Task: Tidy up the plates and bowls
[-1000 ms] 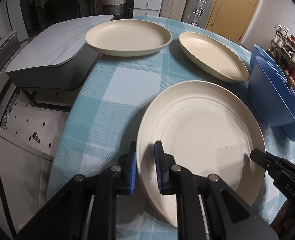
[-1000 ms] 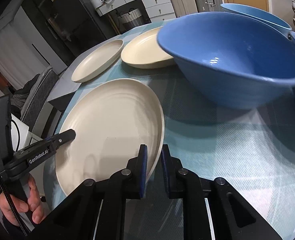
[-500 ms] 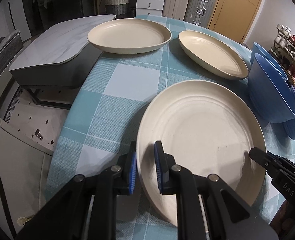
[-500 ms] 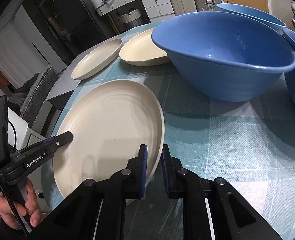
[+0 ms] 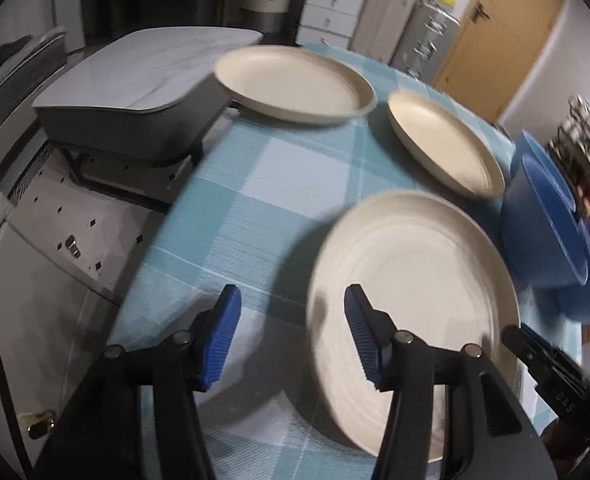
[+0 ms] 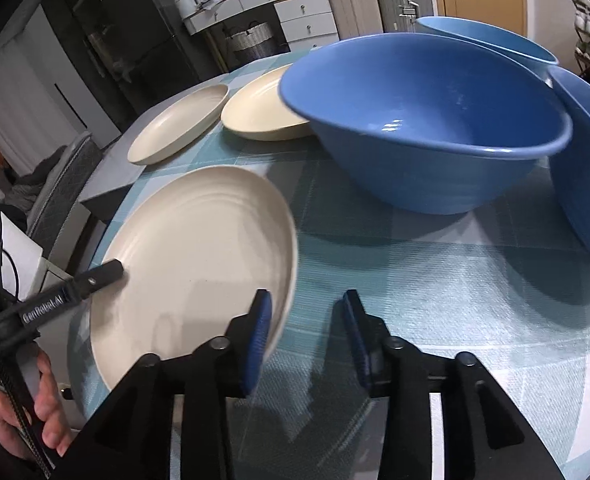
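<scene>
Plates and bowls sat on a round table (image 5: 279, 184) with a blue checked cloth. The near plate (image 5: 411, 280) was cream and lay at the table's edge. Two more cream plates lay beyond the near plate: the far plate (image 5: 291, 84) to its left and the middle plate (image 5: 443, 148) straight behind it. They were near each other but apart.

A big blue bowl (image 6: 423, 128) stood to the right of the near plate. A second bowl (image 6: 491, 42) stood behind the big one, and a third bowl (image 6: 587, 160) stood just beside it, farther from the near plate.

The left gripper (image 5: 291, 336) had its jaws wide apart and held nothing. One blue pad was over the near plate and the other was over the cloth, so the plate's left rim lay between them.

The right gripper (image 6: 307, 336) was wide apart too, holding nothing. Its left pad was at the near plate's right rim, but I could not tell if it touched. Its other pad hung over the cloth.

A gray low table (image 5: 135, 76) stood on the floor to the left of the far plate.
</scene>
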`<control>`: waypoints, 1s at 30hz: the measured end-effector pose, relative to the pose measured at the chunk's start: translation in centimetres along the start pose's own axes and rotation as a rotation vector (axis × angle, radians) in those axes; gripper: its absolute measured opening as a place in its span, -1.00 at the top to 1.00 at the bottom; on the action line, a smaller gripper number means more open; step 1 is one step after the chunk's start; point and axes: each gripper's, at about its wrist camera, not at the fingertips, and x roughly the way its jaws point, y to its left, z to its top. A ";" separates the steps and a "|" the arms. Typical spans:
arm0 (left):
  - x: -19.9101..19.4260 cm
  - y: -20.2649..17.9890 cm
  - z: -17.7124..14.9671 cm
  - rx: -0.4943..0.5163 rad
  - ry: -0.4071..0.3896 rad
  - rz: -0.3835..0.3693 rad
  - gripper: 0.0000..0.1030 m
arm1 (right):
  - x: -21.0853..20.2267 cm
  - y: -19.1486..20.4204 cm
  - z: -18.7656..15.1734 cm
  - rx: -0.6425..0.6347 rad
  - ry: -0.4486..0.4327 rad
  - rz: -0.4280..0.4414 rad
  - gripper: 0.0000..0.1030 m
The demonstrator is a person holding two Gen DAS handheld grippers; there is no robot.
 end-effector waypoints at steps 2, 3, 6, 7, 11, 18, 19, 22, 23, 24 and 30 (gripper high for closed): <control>-0.5 0.5 0.2 -0.012 -0.010 0.026 -0.05 | -0.9 -0.5 -0.2 0.016 -0.031 0.021 0.23; -0.8 0.6 0.3 -0.014 -0.014 0.022 -0.05 | -1.4 -0.7 -0.3 0.019 -0.047 0.021 0.23; -1.8 0.2 0.3 0.016 -0.036 0.039 -0.05 | -3.4 -0.9 -0.7 0.005 -0.125 0.016 0.23; -2.4 -0.2 0.3 0.033 -0.059 0.062 -0.06 | -4.3 -0.9 -0.8 0.002 -0.157 0.020 0.23; -4.3 -1.7 0.6 0.065 -0.119 0.058 -0.20 | -7.8 -0.4 -0.7 -0.036 -0.275 0.059 -0.02; -9.3 -5.2 0.9 0.168 -0.309 0.043 -0.94 | -12.8 3.6 0.4 -0.220 -0.404 0.025 -0.35; -9.9 -5.5 1.1 0.177 -0.325 0.051 -0.97 | -13.1 4.2 0.7 -0.232 -0.402 0.028 -0.47; -11.5 -6.1 1.9 0.185 -0.360 0.060 -1.00 | -14.4 5.8 1.7 -0.248 -0.422 0.066 -0.80; -11.9 -6.1 2.3 0.185 -0.371 0.060 -1.00 | -14.8 6.4 2.0 -0.249 -0.453 0.079 -1.00; -12.3 -6.0 2.7 0.178 -0.383 0.061 -1.00 | -15.5 7.0 2.2 -0.259 -0.487 0.095 -0.99; -12.9 -3.6 5.0 0.090 -0.389 0.089 -1.00 | -18.6 11.9 4.0 -0.424 -0.553 0.097 -0.99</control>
